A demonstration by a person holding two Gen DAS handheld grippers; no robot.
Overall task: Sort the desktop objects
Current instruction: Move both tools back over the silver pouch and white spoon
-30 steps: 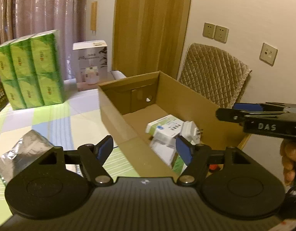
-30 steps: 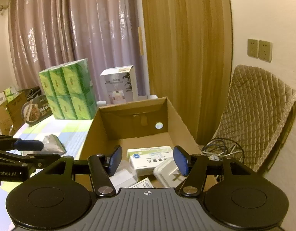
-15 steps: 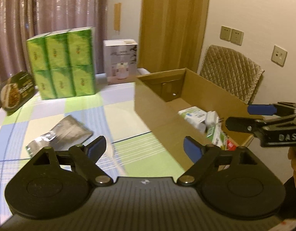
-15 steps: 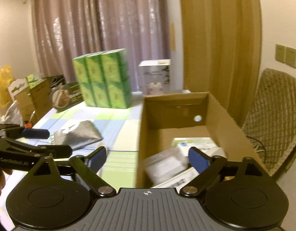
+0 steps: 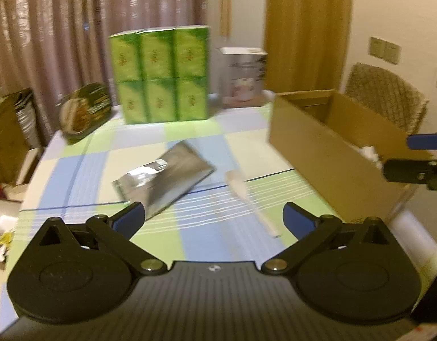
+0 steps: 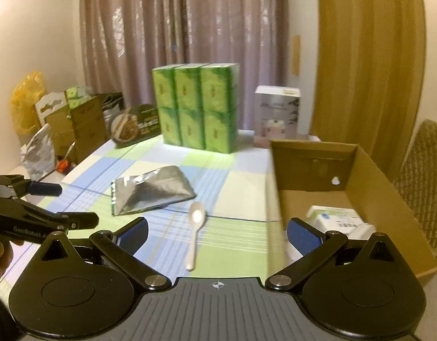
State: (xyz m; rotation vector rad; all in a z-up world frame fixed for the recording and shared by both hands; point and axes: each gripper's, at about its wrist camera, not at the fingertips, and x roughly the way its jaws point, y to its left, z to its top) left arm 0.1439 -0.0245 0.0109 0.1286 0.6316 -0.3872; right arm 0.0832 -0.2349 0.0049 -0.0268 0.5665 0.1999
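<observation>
- left gripper [image 5: 214, 217]: jaws opening, nothing between them; we see it cut off at the left edge of the right wrist view
- silver pouch [image 6: 150, 191] flat on the checked tablecloth [image 6: 232, 236], white spoon [image 6: 196, 231] just beside it; both blurred
- right gripper [image 6: 217, 234]: jaws opening, empty
- cardboard box [image 6: 372, 176] at the table's right; contents mostly hidden by its wall
- a second ago both cameras faced into the box; now they face the table

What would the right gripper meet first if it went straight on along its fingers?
Probably the white spoon on the table, lying between the opening jaws of the right gripper; nothing is held, and depth is unclear.
</observation>
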